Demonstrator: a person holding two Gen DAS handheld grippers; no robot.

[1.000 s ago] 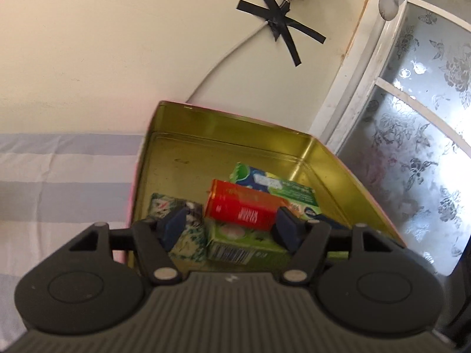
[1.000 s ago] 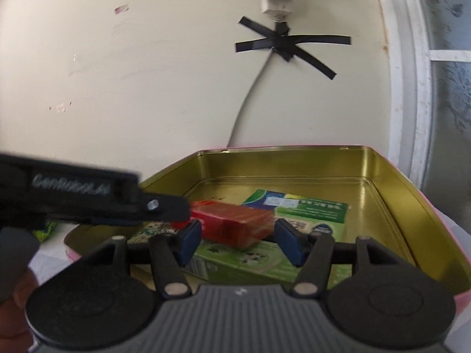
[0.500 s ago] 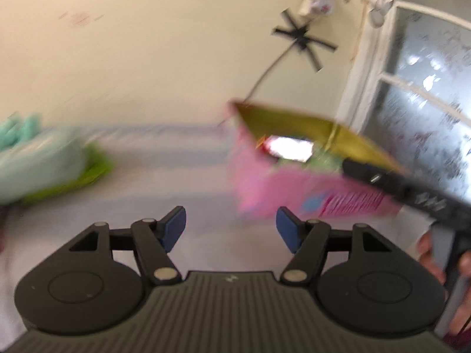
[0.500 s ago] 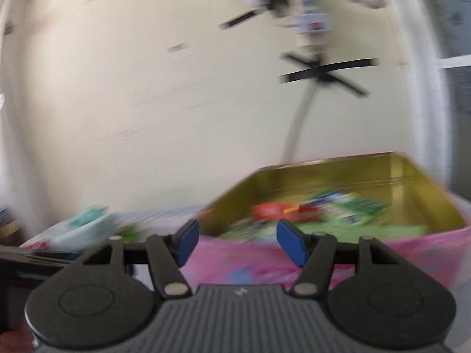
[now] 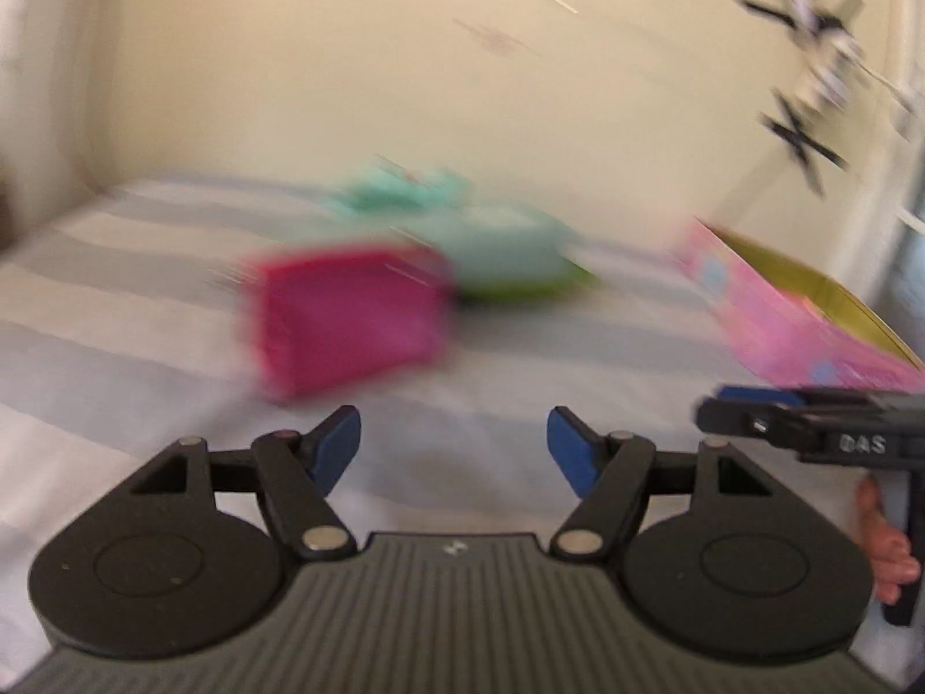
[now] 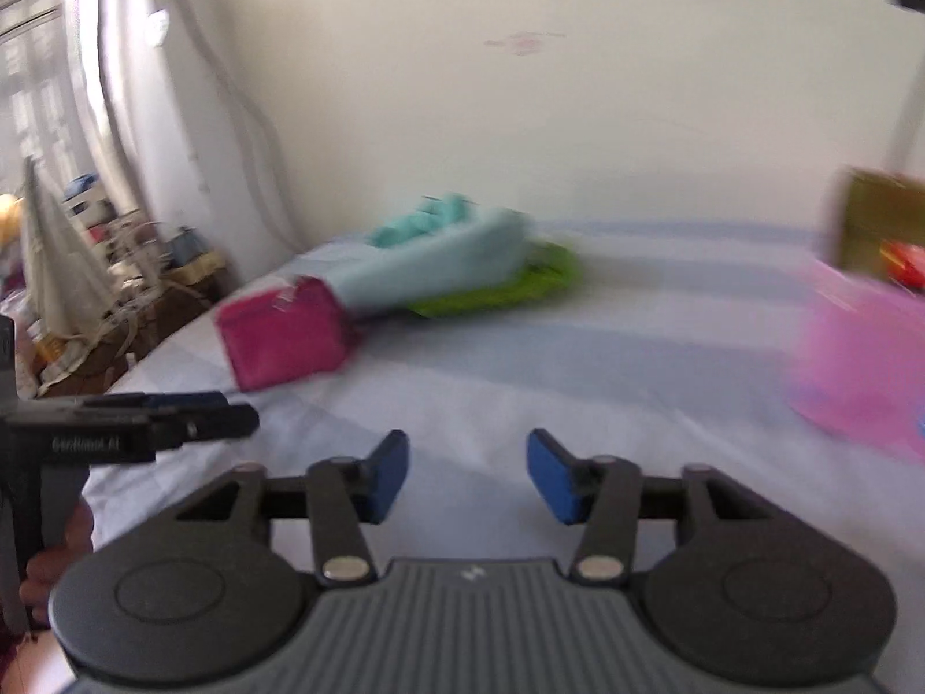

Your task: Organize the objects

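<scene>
**Both grippers empty above the striped bed, pointed at the pile by the wall**

The left gripper [image 5: 454, 442] tilts down toward the striped bed sheet [image 5: 144, 312], its jaws opening with nothing between them. The right gripper [image 6: 467, 474] tilts down likewise, side by side with it; its jaws are closing on empty air, the blue pads [image 6: 552, 477] well apart. Each camera catches the other gripper side-on at its frame edge, with a few fingers [image 5: 884, 549] of the holding hand under the handle.

Everything beyond the grippers is smeared by motion blur, so labels and outlines cannot be made out. The magenta box [image 5: 347, 321] lies ahead of the left gripper, slightly to its left, apart from the pads. Just behind it sits a pale teal bundle [image 5: 497, 246] on something green [image 6: 520, 283], near the bed's far edge along the wall. The pink tin [image 5: 809, 324], gold inside, stands at the right, cut off by the frame; a red item [image 6: 905, 263] shows in it.
</scene>
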